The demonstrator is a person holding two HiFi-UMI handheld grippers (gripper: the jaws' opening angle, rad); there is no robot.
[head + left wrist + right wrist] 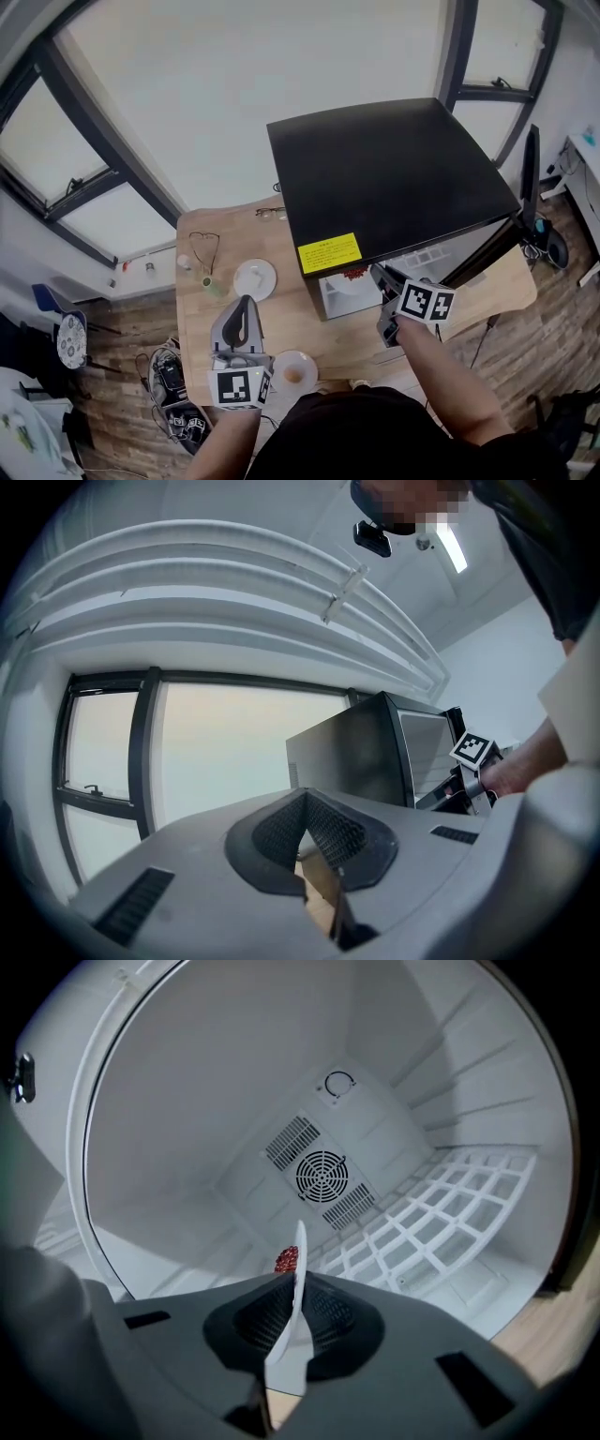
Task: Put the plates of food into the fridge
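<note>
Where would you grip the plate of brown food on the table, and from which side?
Probably grip its rim on the side facing the left gripper, coming in level from there. The plate lies flat on the table with food in the middle, so only the thin rim fits between jaws.

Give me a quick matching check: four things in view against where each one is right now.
Things:
1. red-food plate
2. brown-food plate
3. yellow label
4. eyeglasses

Places:
A. far end of the table
B. on the fridge top
C. on the table's near edge, beside the left tongs
D. gripped by the right tongs, at the fridge opening

Pairs: 1-D, 2-C, 3-B, 4-A
</note>
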